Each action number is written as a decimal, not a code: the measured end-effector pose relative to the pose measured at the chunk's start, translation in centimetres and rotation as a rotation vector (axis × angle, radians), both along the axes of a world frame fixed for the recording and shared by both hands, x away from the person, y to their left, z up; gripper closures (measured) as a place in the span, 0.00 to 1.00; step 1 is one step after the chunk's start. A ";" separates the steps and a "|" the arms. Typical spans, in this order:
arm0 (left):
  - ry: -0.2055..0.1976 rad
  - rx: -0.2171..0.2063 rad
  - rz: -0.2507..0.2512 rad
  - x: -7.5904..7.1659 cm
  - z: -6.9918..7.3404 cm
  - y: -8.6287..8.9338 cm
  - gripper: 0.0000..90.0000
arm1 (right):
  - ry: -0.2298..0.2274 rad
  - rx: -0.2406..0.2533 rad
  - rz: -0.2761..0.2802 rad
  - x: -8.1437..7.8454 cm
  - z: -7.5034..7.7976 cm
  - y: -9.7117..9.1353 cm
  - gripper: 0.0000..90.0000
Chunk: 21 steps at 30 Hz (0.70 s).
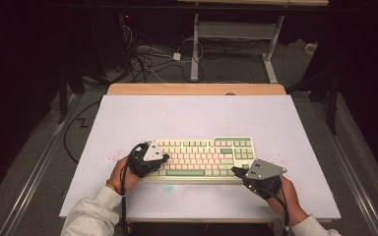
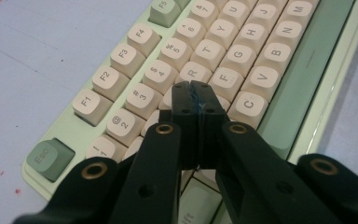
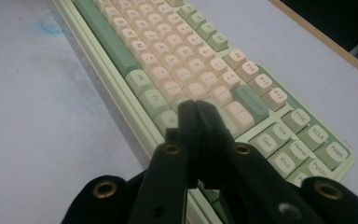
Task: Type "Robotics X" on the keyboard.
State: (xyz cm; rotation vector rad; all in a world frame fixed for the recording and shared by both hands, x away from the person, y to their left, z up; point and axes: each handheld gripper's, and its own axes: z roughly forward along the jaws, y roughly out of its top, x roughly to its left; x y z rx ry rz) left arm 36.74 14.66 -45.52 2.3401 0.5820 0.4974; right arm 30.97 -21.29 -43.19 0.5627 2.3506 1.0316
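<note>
Over keyboard (image 1: 202,156): left gripper (image 2: 189,88), right gripper (image 3: 193,106) closed, empty.

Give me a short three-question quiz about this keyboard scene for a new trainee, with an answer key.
1. True or false: both tools have their jaws closed.
2. Which end of the keyboard is the left tool over: A) the Esc end, B) the number-pad end?
3. What colour is the Esc key?

Key:
1. True: the left tool and the right tool are both shut, with nothing between the jaws.
2. A, above the letter keys near R and C.
3. Green.
</note>
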 end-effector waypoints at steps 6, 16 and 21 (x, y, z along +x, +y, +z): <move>0.001 -0.004 0.003 0.0 -0.1 0.1 0.97 | 0.000 0.001 0.000 0.0 0.0 0.0 1.00; -0.001 0.001 0.005 0.0 0.0 0.1 0.97 | 0.000 0.000 0.002 0.0 0.0 0.1 1.00; -0.002 0.001 0.005 -0.1 -0.1 0.1 0.97 | 0.001 -0.002 0.002 -0.1 0.0 0.1 1.00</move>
